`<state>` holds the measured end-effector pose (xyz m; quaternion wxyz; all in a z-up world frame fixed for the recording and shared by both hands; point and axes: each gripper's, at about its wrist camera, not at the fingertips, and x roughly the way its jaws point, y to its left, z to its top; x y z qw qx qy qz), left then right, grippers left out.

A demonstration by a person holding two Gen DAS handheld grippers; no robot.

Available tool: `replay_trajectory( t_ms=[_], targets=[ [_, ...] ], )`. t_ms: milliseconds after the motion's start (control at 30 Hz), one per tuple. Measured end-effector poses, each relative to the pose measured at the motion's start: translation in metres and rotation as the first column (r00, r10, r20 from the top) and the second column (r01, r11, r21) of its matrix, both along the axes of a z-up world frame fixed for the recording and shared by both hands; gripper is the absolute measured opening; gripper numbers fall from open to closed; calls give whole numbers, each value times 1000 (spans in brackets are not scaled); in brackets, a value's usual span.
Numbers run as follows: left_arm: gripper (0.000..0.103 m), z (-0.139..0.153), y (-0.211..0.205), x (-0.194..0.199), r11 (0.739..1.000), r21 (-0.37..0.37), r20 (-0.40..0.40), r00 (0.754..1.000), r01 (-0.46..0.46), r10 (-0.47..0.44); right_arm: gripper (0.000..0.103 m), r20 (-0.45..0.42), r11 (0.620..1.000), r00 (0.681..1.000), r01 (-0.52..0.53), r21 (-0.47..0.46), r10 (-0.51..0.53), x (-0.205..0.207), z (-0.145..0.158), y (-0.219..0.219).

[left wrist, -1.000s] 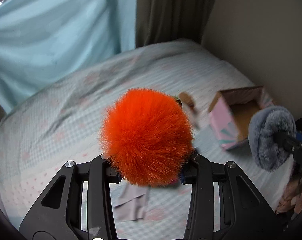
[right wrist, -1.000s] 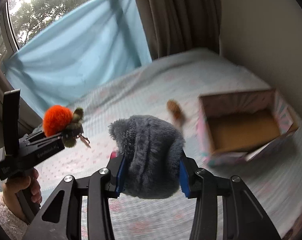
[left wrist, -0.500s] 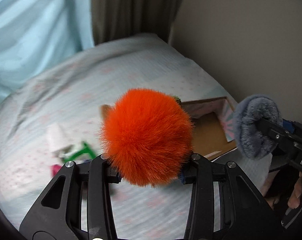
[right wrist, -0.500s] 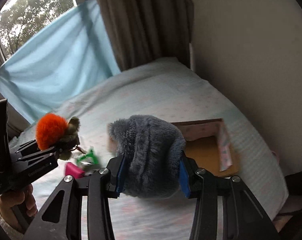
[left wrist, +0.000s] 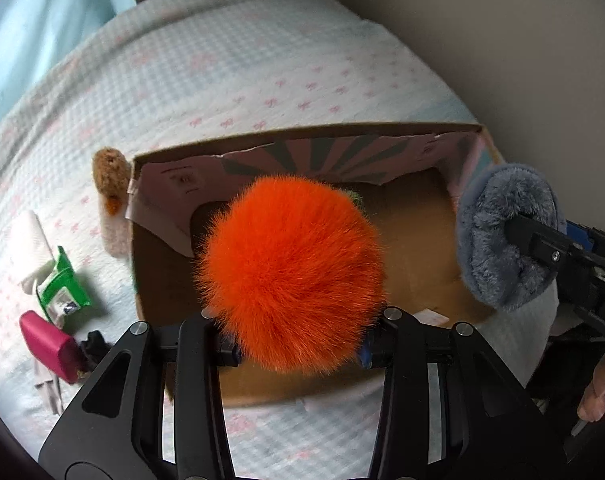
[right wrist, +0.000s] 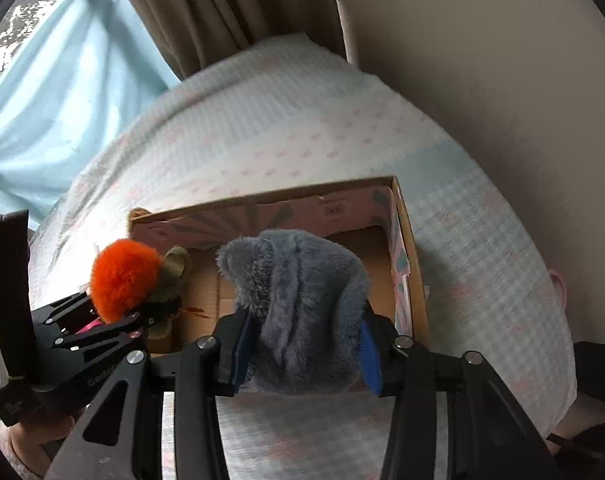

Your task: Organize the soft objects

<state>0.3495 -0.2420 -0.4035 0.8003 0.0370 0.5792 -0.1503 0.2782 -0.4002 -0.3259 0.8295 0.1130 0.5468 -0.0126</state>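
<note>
Two soft items poised over the open cardboard box [left wrist: 174, 151] at frame centre, ready for dropping in: orange pompom [left wrist: 290, 276] clenched in the left gripper [left wrist: 298, 350], grey plush [right wrist: 302, 312] clenched in the right gripper [right wrist: 302, 360], small brown plush [left wrist: 109, 172] outside, upper left.

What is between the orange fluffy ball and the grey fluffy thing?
Nothing but the bare cardboard floor of the open box, seen in the left wrist view between the orange pompom and the grey plush.
</note>
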Motion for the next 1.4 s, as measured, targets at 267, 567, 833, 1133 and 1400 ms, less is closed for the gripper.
replay_trajectory(
  t_ms=[267, 567, 833, 1133, 1400],
  targets=[
    [103, -7, -11, 12, 999, 42, -3, 1000, 23, -23, 87, -19, 1000, 1000, 3, 26, -2, 26, -24, -9],
    [103, 4, -5, 6, 994, 102, 13, 999, 33, -35, 102, 70, 1000, 998, 4, 16, -5, 17, -8, -13],
    [103, 52, 1, -16, 999, 37, 91, 995, 23, -26, 102, 135, 1000, 991, -3, -28, 7, -3, 30, -7],
    [103, 132, 26, -54, 999, -14, 179, 983, -32, 34, 102, 197, 996, 980, 12, -86, 5, -51, 104, 11],
    [103, 216, 73, -113, 994, 68, 328, 942, -90, 63, 102, 330, 990, 944, 40, -132, 6, -111, 183, 53]
  ],
)
